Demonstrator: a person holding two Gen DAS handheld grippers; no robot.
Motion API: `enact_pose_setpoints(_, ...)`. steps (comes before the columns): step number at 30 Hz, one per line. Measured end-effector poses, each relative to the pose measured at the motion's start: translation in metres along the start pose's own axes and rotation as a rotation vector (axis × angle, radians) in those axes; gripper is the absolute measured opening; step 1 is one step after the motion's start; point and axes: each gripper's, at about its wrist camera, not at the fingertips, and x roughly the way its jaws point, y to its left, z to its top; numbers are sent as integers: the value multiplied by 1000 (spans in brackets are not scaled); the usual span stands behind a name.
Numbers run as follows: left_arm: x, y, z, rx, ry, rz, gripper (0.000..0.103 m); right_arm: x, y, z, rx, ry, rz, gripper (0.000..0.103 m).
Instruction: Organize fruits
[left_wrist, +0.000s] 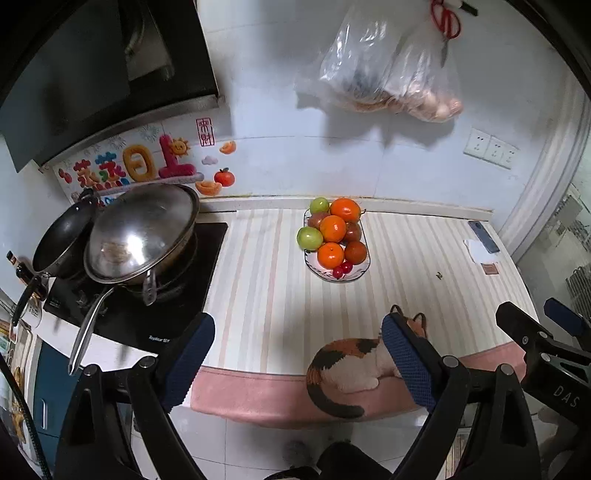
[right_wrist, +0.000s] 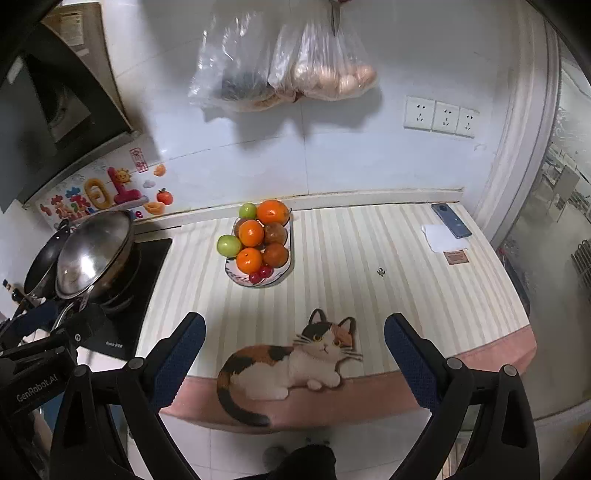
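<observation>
Firstly, left wrist view. Readable writing: "DAS" on the black body of my right gripper (left_wrist: 546, 325) at the right edge; a faint brand mark on the front of the black cooktop (left_wrist: 147, 295), too blurred to read; colourful character stickers on the wall behind the stove. My left gripper (left_wrist: 295, 354) points down toward the counter, its blue-padded jaws wide apart and holding nothing. The fruit plate (left_wrist: 345, 277) sits on the striped mat (left_wrist: 258, 280) well beyond the fingertips, piled with oranges (left_wrist: 332, 228), green fruits (left_wrist: 309, 237) and two red cherries (left_wrist: 342, 269) at its near end. A steel wok (left_wrist: 144, 236) and a dark pan (left_wrist: 61, 236) occupy the stove to the left. Plastic bags (left_wrist: 384, 70) hang on the wall above.

Next, right wrist view. Readable writing: "GenRobot.AI" on the left gripper's body at lower left. My right gripper (right_wrist: 293, 354) also tilts downward, jaws wide, empty, framing the printed cat (right_wrist: 288, 362) on the mat's near edge. The plate (right_wrist: 258, 282) lies farther back, left of centre. A phone (right_wrist: 450, 219), a white paper (right_wrist: 439, 238) and a small brown card (right_wrist: 456, 256) lie at the far right; three wall sockets (right_wrist: 439, 116) sit above them.
</observation>
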Motion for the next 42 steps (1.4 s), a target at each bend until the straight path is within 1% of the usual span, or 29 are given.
enact_pose_setpoints(4,-19,-2,-7,4,-24,1,93,-24,0,-7,-15,-20,5,100)
enact_pose_setpoints(9,-35,-8,-14,-6,-39,-3,93,-45,-2,-9,-24,-42,23,100)
enact_pose_setpoints(14,-41,-16,-16,-20,-53,-4,93,-56,-8,-7,-31,-51,50,100)
enact_pose_setpoints(18,-38,-20,-14,-34,-52,8,93,-56,-13,-2,-34,-54,63,100)
enact_pose_setpoints(22,-25,-23,-6,-35,-37,18,93,-41,-17,11,-39,-51,65,101)
enact_pose_setpoints(24,-16,-25,0,-31,-27,18,102,-30,-17,19,-38,-53,65,102)
enact_pose_setpoints(25,-12,-26,2,-27,-24,23,103,-26,-17,23,-40,-53,66,102)
enact_pose_setpoints(31,12,-31,20,-11,-32,59,103,10,-17,45,-36,-43,53,102)
enact_pose_setpoints(33,22,-30,26,-13,-29,66,103,21,-17,51,-43,-41,37,102)
enact_pose_setpoints(42,59,-20,37,-33,29,92,103,71,-21,56,-41,24,2,102)
